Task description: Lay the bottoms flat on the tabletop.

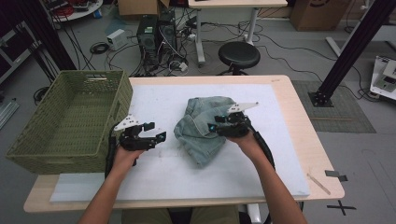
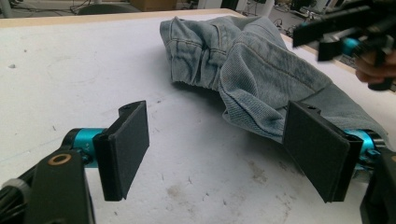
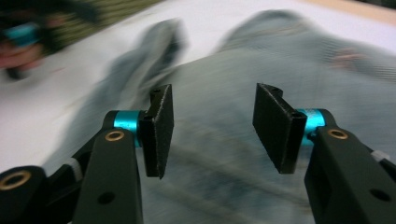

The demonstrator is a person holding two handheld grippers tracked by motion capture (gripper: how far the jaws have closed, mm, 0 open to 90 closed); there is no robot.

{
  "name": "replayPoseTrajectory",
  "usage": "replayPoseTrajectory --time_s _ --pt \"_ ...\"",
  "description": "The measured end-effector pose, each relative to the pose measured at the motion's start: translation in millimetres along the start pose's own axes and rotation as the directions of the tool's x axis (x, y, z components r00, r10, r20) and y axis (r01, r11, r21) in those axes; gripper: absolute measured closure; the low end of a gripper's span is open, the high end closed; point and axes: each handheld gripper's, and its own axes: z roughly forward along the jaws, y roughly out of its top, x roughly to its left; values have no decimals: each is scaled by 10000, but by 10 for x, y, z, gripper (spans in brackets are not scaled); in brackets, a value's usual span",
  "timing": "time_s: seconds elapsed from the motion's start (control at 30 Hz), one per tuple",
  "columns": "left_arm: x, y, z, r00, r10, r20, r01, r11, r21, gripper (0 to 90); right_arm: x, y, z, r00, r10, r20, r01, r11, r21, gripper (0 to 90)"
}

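A crumpled light-blue denim garment (image 1: 203, 126) lies in the middle of the white mat (image 1: 154, 172). My left gripper (image 1: 159, 132) rests on the mat just left of the denim, pointing at it. Its jaws stand wide open with bare mat between them in the left gripper view (image 2: 219, 149), where the denim (image 2: 252, 65) lies just ahead. My right gripper (image 1: 212, 126) hovers over the garment's right part, open. In the blurred right gripper view (image 3: 212, 130) the denim (image 3: 280, 60) lies below and beyond the pads, with nothing pinched between them.
An empty green woven basket (image 1: 70, 121) stands at the table's left end, partly over the edge. A black stool (image 1: 239, 54) and computer cases stand on the floor behind the table. Bare mat stretches in front of the garment and to its right.
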Motion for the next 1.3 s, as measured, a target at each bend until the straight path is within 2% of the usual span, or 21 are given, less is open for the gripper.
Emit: replayPoseTrajectory --time_s 0.03,0.07,0.13,0.3,0.33,0.4,0.5,0.53,0.57,0.7,0.83,0.93,0.97,1.07,1.1,1.13,1.17,1.2,1.23,1.27,1.3 --pt "-1 1 3 10000 -16 -17 16 10000 -24 231 39 -26 16 9996 -228 -188 230 9997 96 492" --pt "-1 4 3 10000 -19 -13 18 10000 -27 231 75 -44 45 9987 -490 -138 494 9983 321 492" --pt "-7 10 4 10000 -33 -29 33 10000 -58 231 125 -65 125 9941 -1049 268 1025 9915 797 528" --pt "0 11 4 10000 -45 -54 45 10000 -57 231 177 -73 175 9744 -1983 1061 1833 9736 1364 816" --pt "4 9 9 10000 -52 -56 52 10000 -50 231 192 -72 163 9685 -2200 1163 2030 9688 1420 839" --pt "4 7 17 10000 -69 -65 69 10000 -19 231 204 -68 109 9691 -2207 1100 2062 9700 1287 857" --pt "-1 12 18 10000 -64 -60 64 10000 -37 231 171 -93 -95 9831 -1694 693 1656 9845 581 860" --pt "0 13 16 10000 -63 -60 63 10000 -46 231 162 -110 -163 9850 -1621 594 1597 9863 420 861" --pt "4 13 15 10000 -73 -62 73 10000 -33 231 153 -139 -257 9852 -1605 601 1593 9869 253 865" --pt "-11 14 21 10000 -81 -36 81 10000 -16 233 80 -300 -669 9808 -1612 1094 1602 9869 179 870" --pt "-37 28 43 10000 -74 13 74 10000 -46 243 -19 -473 -1007 9689 -1567 1913 1494 9874 524 873" --pt "-60 33 88 9999 -72 86 72 10000 -10 243 -94 -605 -1177 9599 -1493 2375 1304 9871 933 873" --pt "-77 31 116 9999 -89 121 89 10000 22 243 -102 -636 -1206 9544 -1594 2524 1347 9845 1125 873" --pt "-137 30 192 9999 -94 -44 94 9999 95 240 -100 -743 -1283 9450 -2073 2529 1590 9671 1986 872" --pt "-160 32 222 9998 -170 -52 171 9998 137 240 -90 -757 -1306 9450 -2110 2500 1599 9646 2098 870" --pt "-183 31 253 9997 -230 56 229 9996 176 236 -84 -758 -1330 9418 -2172 2566 1668 9646 2043 858" --pt "-212 30 288 9996 -207 170 203 9995 260 231 -80 -748 -1352 9379 -2122 2745 1624 9676 1932 832" --pt "-243 29 322 9996 -137 252 128 9993 363 231 -84 -729 -1370 9378 -1980 2853 1520 9727 1752 805" --pt "-275 27 356 9993 -106 356 90 9989 454 231 -86 -708 -1381 9371 -1934 2905 1545 9763 1517 749" --pt "-308 22 391 9989 -108 466 83 9985 533 231 -87 -685 -1389 9347 -1827 3048 1518 9808 1222 654" --pt "-342 17 426 9985 -66 553 32 9981 612 231 -89 -661 -1397 9312 -1550 3300 1327 9871 891 601"
